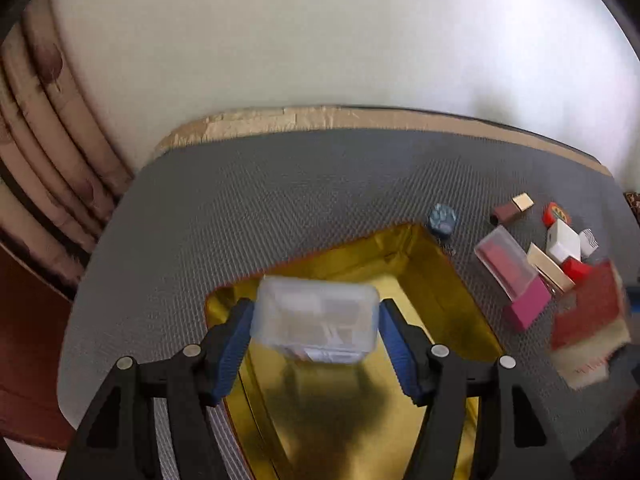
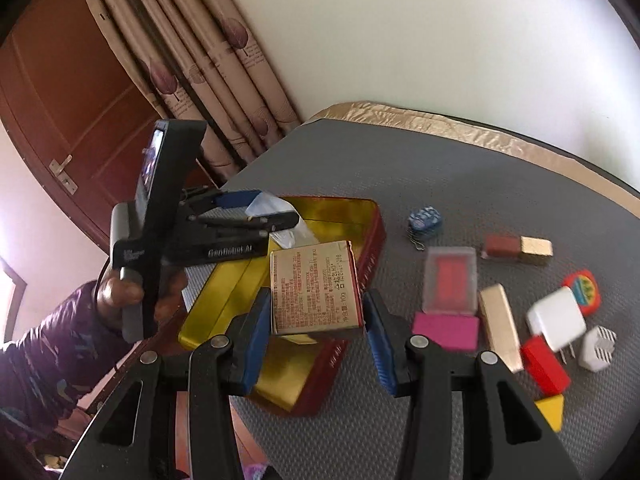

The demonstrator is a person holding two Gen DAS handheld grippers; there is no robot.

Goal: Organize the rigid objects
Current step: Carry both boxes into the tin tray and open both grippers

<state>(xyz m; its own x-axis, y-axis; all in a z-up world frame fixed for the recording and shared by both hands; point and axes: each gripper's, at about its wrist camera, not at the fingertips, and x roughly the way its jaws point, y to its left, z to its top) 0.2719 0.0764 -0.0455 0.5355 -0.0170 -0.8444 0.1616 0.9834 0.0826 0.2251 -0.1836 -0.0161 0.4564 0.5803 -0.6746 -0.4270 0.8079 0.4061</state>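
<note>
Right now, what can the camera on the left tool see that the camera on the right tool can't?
Only the left view shows the left tool from behind, gripping a clear plastic box above the gold tin. Only the right view shows the right tool holding a printed cardboard box, a yellow block, the person's hand, a brown door. Both show the gold tin, gray mat, blue trinket, pink box.
</note>
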